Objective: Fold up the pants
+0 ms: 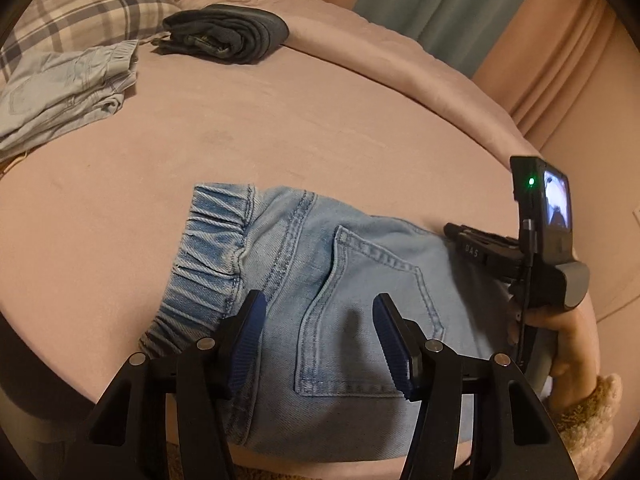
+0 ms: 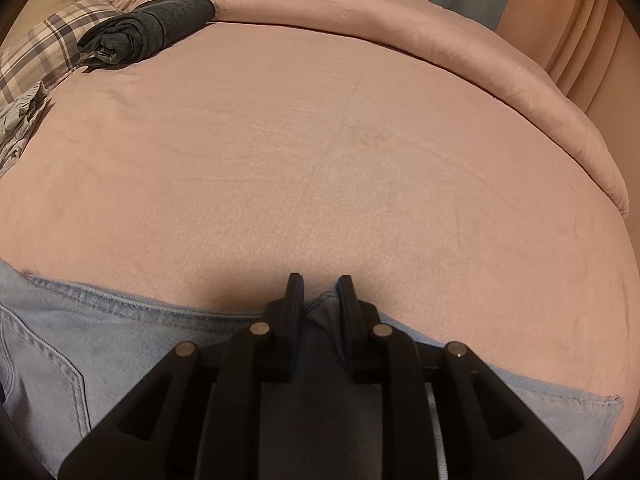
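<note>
Light blue jeans [image 1: 360, 280] lie folded on the pink bed cover [image 1: 280, 128], with the elastic waistband [image 1: 212, 240] to the left and a back pocket [image 1: 372, 312] facing up. My left gripper [image 1: 320, 316] hovers just over that pocket, jaws open, nothing between the blue pads [image 1: 248, 332]. In the right wrist view my right gripper [image 2: 319, 282] is shut on a raised fold of the jeans [image 2: 100, 344] at their far edge. A hand [image 1: 568, 344] holds the right gripper at the right side of the left wrist view.
Dark folded jeans [image 1: 228, 34] and a light blue folded pair [image 1: 68, 88] lie at the far left by a plaid pillow [image 1: 80, 12]. The bed's far edge [image 1: 460, 80] curves along pink and teal curtains [image 1: 440, 4]. Pink cover stretches beyond the jeans [image 2: 320, 160].
</note>
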`<state>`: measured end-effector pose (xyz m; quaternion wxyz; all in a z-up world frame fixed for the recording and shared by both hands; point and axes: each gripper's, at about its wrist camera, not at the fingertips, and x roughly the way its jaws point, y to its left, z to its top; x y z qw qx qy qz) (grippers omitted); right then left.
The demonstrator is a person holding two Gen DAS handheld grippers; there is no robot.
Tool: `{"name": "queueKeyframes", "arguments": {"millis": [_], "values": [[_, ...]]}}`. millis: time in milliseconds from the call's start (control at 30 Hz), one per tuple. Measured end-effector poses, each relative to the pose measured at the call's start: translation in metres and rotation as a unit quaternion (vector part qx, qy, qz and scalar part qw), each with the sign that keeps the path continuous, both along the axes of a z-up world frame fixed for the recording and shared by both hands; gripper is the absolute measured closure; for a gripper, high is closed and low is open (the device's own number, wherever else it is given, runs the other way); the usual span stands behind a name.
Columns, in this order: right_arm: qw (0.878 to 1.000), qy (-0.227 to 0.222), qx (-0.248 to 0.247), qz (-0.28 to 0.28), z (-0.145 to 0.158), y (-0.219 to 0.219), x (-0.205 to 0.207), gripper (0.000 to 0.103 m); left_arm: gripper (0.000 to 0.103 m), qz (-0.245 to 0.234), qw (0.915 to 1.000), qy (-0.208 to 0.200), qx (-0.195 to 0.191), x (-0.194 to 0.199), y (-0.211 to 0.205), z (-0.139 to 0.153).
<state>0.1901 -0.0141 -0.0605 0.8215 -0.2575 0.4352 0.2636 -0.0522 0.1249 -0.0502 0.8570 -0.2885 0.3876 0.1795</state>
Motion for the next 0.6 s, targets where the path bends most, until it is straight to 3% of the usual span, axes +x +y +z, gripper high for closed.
{"name": "queueKeyframes", "arguments": {"millis": [133, 600], "values": [[1.0, -0.01, -0.006, -0.002, -0.0004, 0.0019, -0.0005, 0.084, 0.045, 0.0, 0.9998, 0.004, 0.017, -0.0015, -0.0071, -0.0026], [1.0, -0.01, -0.003, -0.009, 0.0004, 0.0018, 0.0043, 0.083, 0.045, 0.005, 0.9998, -0.01, -0.014, -0.0047, -0.0005, -0.0038]]}}
